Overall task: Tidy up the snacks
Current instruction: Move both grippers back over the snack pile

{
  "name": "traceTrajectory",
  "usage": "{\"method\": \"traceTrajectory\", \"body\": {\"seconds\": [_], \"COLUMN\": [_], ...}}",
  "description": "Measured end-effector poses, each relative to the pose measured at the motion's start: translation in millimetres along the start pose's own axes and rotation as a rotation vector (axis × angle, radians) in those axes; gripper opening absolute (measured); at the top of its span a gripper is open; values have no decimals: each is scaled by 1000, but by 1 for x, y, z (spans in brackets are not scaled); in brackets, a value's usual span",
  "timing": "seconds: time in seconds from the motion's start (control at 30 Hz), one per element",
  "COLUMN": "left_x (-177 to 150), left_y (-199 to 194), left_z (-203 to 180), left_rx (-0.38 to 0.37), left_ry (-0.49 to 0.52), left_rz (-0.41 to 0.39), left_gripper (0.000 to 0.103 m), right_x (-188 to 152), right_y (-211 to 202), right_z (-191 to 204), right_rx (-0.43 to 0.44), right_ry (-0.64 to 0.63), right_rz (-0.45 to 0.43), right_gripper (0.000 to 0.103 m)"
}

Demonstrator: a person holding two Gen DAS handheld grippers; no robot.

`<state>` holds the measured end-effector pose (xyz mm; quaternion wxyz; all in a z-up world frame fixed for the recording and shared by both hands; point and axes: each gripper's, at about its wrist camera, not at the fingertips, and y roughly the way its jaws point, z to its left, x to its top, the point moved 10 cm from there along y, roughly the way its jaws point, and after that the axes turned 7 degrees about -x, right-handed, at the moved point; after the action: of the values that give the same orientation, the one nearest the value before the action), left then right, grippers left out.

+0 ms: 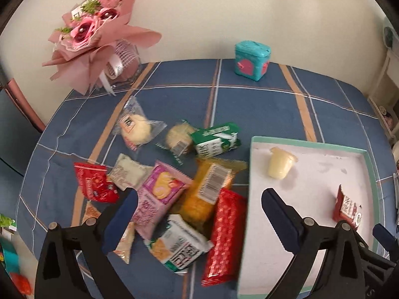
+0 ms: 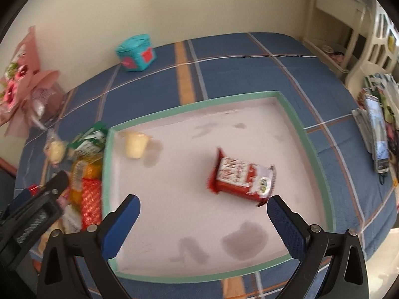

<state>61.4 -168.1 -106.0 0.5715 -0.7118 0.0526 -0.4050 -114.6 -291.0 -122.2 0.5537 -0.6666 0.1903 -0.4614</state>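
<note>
Tabletop [image 1: 249, 99] — tray [image 2: 294, 114] at right, holding jelly cup [image 2: 136, 144] at its left and wrapped snack [image 2: 239, 177] right of it; snack pile [image 1: 174, 186] left of tray; tin [image 1: 251, 61] and bouquet [image 1: 99, 32] behind.

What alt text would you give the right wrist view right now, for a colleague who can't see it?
A shallow white tray with a green rim sits on a blue plaid cloth, holding a red-and-white snack pack and a pale jelly cup. The right gripper hovers open and empty above the tray. More snacks lie piled left of the tray.
</note>
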Motion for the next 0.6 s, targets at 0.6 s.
{"method": "traceTrajectory", "body": {"seconds": [0.6], "left_x": [-19], "left_y": [-15], "left_z": [52], "left_rx": [26], "left_ry": [-75], "left_rz": [-20], "left_gripper": [99], "right_x": [-38], "right_y": [-15], "right_z": [59], "right_rx": [18], "right_ry": [-144], "right_rz": [-41], "right_gripper": [103]}}
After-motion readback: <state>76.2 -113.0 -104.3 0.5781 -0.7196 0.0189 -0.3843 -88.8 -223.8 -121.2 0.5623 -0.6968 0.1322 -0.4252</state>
